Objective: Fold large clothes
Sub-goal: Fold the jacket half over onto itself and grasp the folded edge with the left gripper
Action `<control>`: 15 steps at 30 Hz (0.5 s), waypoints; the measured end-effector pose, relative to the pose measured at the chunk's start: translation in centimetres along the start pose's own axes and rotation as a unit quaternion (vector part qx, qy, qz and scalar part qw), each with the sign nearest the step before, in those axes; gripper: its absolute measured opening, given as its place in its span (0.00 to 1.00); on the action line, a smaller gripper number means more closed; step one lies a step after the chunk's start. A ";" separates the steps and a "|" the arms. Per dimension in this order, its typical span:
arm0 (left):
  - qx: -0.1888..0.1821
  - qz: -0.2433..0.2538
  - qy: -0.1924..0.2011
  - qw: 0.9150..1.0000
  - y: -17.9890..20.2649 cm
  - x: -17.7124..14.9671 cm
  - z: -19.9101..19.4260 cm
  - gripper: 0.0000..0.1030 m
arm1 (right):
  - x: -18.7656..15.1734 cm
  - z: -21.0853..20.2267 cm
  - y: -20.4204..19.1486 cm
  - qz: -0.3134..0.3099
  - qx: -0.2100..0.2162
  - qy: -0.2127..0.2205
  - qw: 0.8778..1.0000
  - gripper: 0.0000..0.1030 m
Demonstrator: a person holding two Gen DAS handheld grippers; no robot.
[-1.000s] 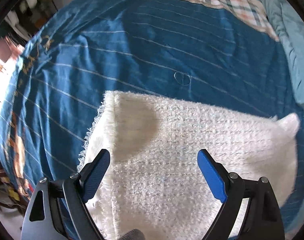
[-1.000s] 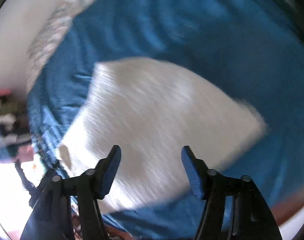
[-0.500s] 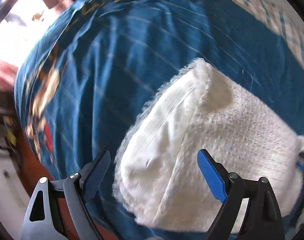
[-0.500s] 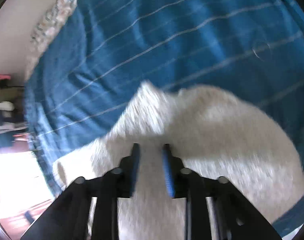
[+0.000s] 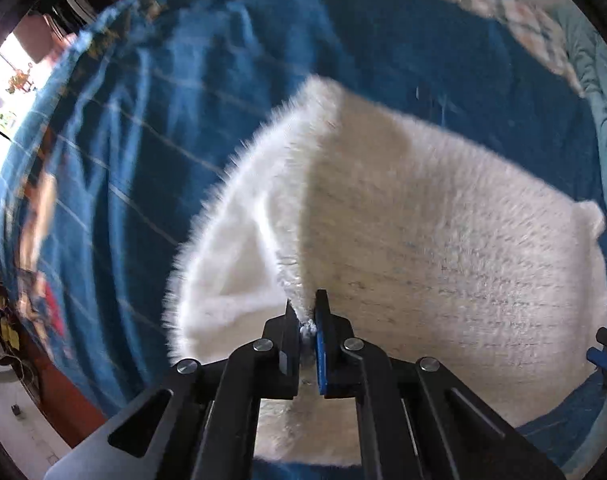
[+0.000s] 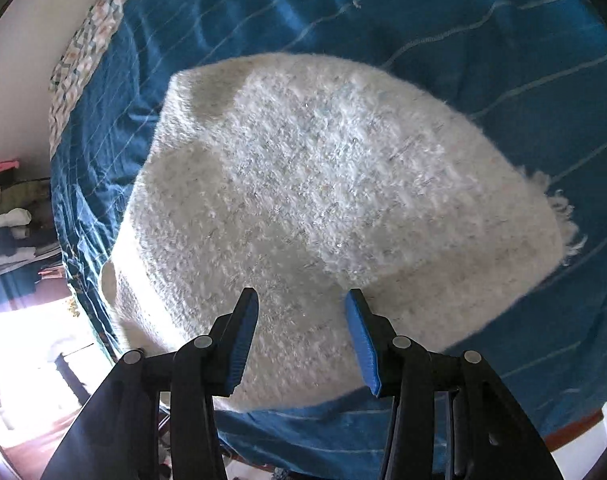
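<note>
A blue bedspread with thin pale stripes covers the bed and fills most of both views, wrinkled toward the left of the left wrist view. Along the upper right edge of that view runs a checked sheet in pink, white and grey, and beyond it, at the far right, a light blue quilt. The same checked sheet shows as a narrow band in the upper left of the right wrist view. At that view's left edge sits a pile of clothes, with bright light at the lower left.
</note>
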State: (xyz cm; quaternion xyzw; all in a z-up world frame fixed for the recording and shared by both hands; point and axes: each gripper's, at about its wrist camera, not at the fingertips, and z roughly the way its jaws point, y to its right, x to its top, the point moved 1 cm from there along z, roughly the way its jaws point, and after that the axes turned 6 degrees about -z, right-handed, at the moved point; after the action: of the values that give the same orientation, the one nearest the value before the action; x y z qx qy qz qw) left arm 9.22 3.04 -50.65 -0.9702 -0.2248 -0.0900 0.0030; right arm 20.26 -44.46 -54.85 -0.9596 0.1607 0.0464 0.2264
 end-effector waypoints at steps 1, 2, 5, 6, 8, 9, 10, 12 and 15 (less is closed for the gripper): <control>0.000 -0.001 0.002 1.000 -0.2 0.1 -0.3 0.03 | -0.2 -0.4 -0.1 -0.002 0.000 0.003 1.000 0.46; -0.002 -0.001 -0.004 1.000 -0.6 0.2 -0.2 0.03 | -0.6 -0.9 0.1 -0.003 0.002 0.004 1.000 0.46; 0.011 0.006 -0.031 0.999 -1.6 -0.7 1.8 0.04 | -0.9 -1.3 0.0 -0.003 0.005 0.003 1.000 0.46; 0.013 0.002 -0.041 0.999 -2.1 -1.4 2.7 0.04 | -1.0 -1.2 -0.2 -0.005 0.002 0.002 1.000 0.46; 0.011 -0.007 -0.052 0.999 -2.5 -2.2 3.8 0.04 | -1.2 -1.2 0.2 -0.004 -0.004 0.001 1.000 0.46; 0.010 -0.011 -0.050 0.999 -2.5 -2.4 4.0 0.04 | -1.2 -0.9 0.2 -0.004 -0.005 0.000 1.000 0.46; 0.009 -0.011 -0.050 0.999 -2.4 -2.3 4.1 0.04 | -1.1 -0.4 0.5 -0.003 -0.013 -0.006 1.000 0.46; 0.008 -0.014 -0.054 0.998 -2.2 -2.1 3.6 0.08 | -1.0 0.2 1.0 0.005 -0.018 -0.017 1.000 0.46; 0.014 -0.012 -0.048 0.999 -2.1 -1.1 1.6 0.11 | -0.9 -0.3 1.5 0.018 0.001 -0.014 1.000 0.46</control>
State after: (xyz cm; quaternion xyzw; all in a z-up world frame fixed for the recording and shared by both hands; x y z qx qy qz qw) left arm 7.58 4.51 -52.51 -0.9705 -0.2377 -0.0398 0.0049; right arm 18.88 -45.59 -55.08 -0.9555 0.1747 0.0642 0.2289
